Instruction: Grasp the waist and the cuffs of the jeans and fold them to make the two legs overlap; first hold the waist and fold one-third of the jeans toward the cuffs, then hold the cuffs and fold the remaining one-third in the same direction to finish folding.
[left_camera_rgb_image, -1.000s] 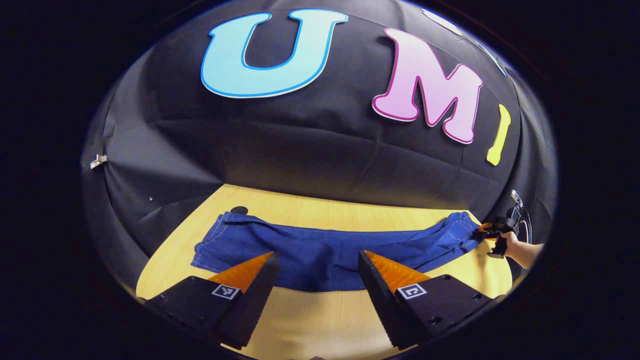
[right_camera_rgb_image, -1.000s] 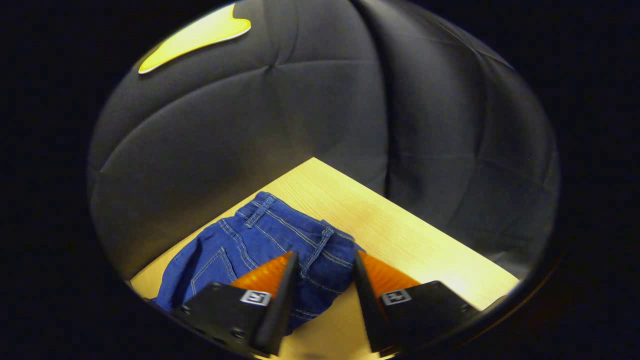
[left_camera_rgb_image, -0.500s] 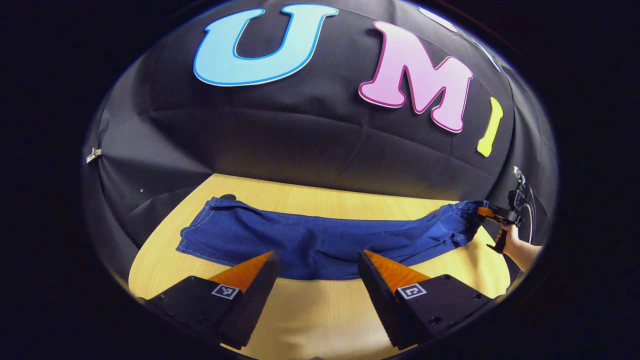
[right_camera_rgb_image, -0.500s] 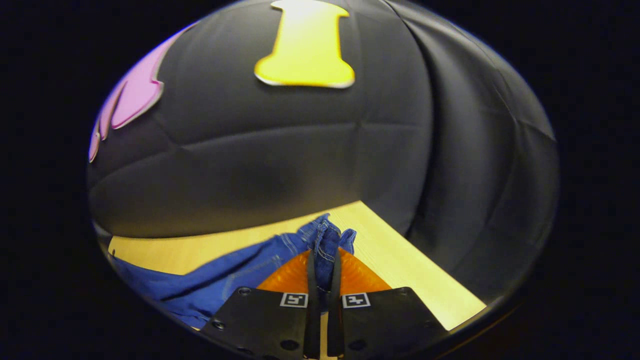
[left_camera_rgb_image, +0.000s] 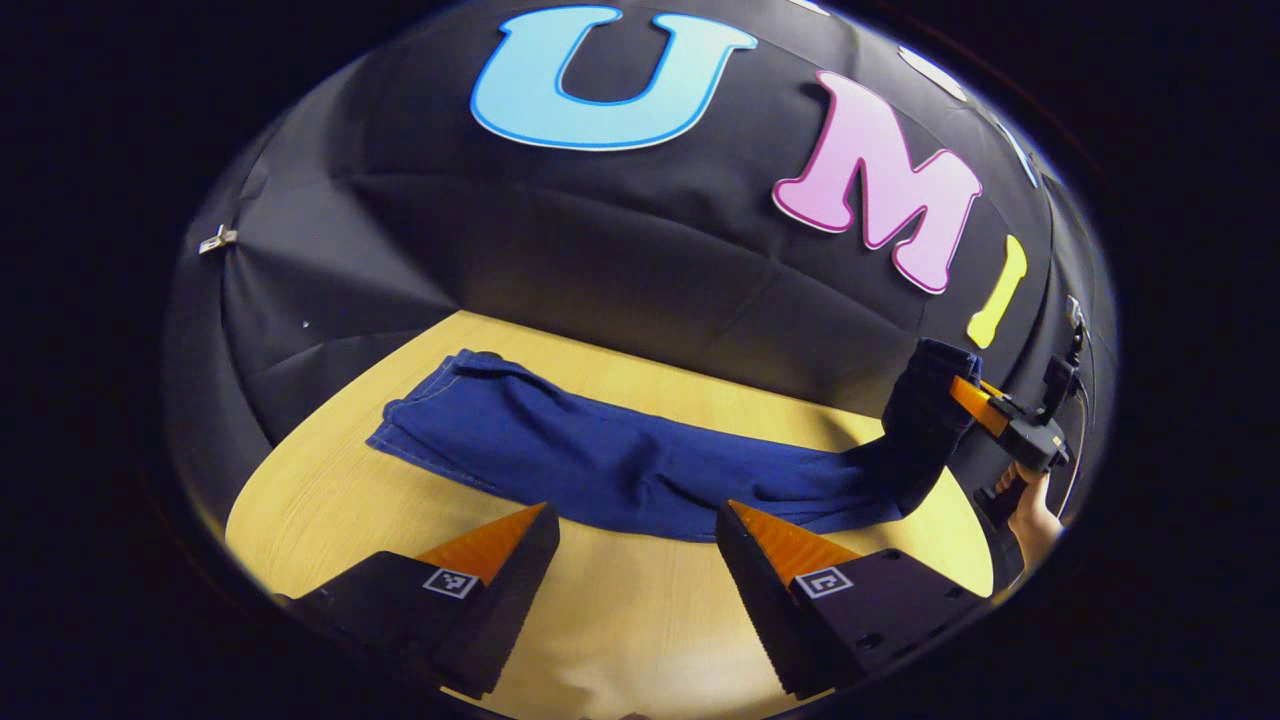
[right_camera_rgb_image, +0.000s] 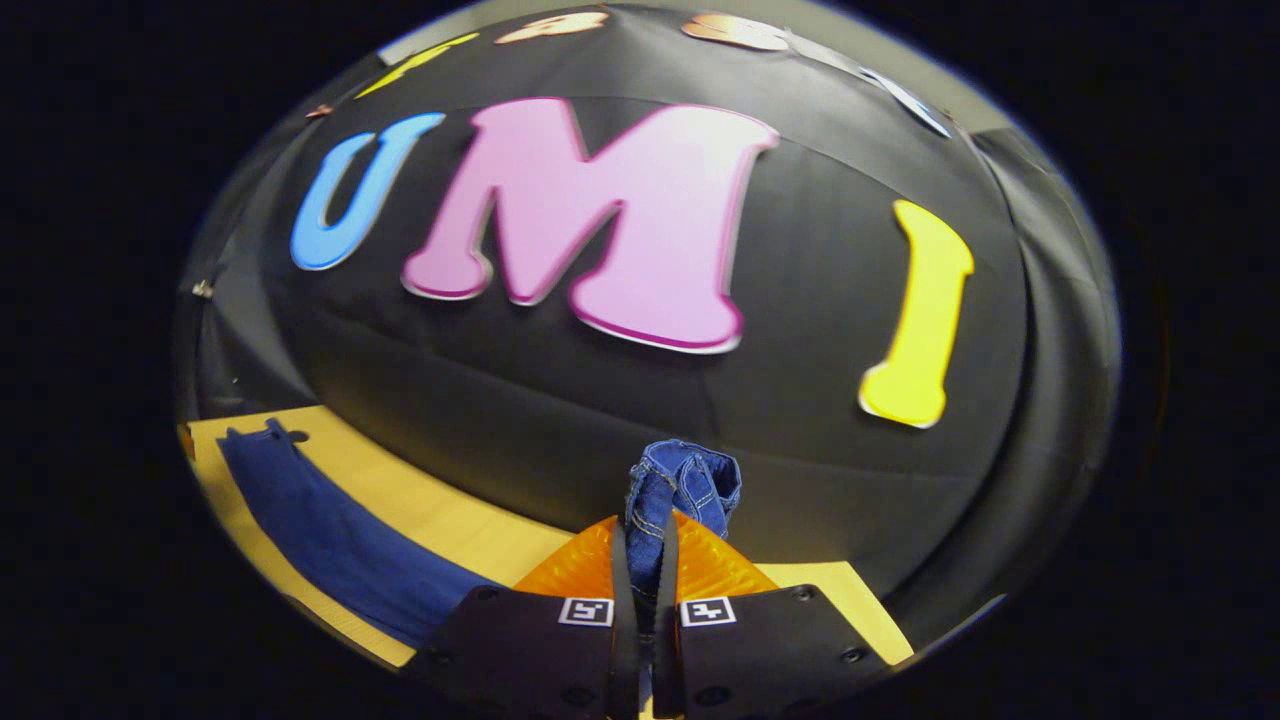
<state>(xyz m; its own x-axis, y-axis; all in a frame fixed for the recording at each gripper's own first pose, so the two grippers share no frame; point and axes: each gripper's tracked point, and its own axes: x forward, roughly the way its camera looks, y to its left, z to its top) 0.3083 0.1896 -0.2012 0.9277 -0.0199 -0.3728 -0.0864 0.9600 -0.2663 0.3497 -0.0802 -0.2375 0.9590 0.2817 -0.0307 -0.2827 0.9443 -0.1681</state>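
Observation:
Dark blue jeans (left_camera_rgb_image: 620, 465) lie stretched across the wooden table (left_camera_rgb_image: 330, 510), legs folded one over the other, cuffs (left_camera_rgb_image: 440, 400) at the far left. My right gripper (right_camera_rgb_image: 641, 560) is shut on the waist (right_camera_rgb_image: 680, 480), which bunches up above its fingertips. In the left gripper view that same gripper (left_camera_rgb_image: 965, 395) holds the waist (left_camera_rgb_image: 925, 420) lifted off the table at the far right, with a hand (left_camera_rgb_image: 1025, 505) on its handle. My left gripper (left_camera_rgb_image: 635, 545) is open, hovering over the table's near side just short of the jeans' mid-leg, with nothing between its fingers.
The booth's black cloth wall stands right behind the table's far edge. In the right gripper view the legs (right_camera_rgb_image: 330, 535) run away to the left over the table (right_camera_rgb_image: 440, 510). Bare wood lies in front of the jeans.
The right gripper shut on the waist and lifted it off the table, swinging to face the wall. The left gripper stayed open and drew back slightly from the jeans.

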